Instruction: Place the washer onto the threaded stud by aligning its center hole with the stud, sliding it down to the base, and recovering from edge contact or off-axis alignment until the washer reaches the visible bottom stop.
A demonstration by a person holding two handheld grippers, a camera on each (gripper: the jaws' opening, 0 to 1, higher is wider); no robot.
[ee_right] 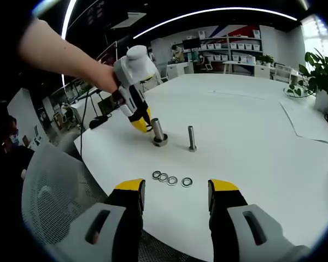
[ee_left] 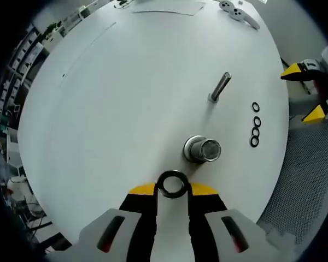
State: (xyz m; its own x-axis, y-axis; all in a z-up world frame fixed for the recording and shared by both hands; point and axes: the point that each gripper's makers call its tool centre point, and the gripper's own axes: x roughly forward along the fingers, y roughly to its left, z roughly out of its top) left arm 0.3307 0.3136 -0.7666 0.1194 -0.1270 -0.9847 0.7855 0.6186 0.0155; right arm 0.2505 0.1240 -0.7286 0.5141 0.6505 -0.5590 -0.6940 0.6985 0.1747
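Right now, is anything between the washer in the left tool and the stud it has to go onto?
Nothing visible. The left tool holds the washer just short of the near stud, with only bare table between them. The second stud and the spare washers lie beyond, off that path.

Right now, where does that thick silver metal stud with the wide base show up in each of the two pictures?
Left gripper view: the thick silver metal stud stands low at centre, just beyond the dark ring-shaped washer held in the left gripper.
Right gripper view: the stud sits left of centre, beside the left gripper.
Shared landmark: the thin silver bolt standing upright nearby on the white table.
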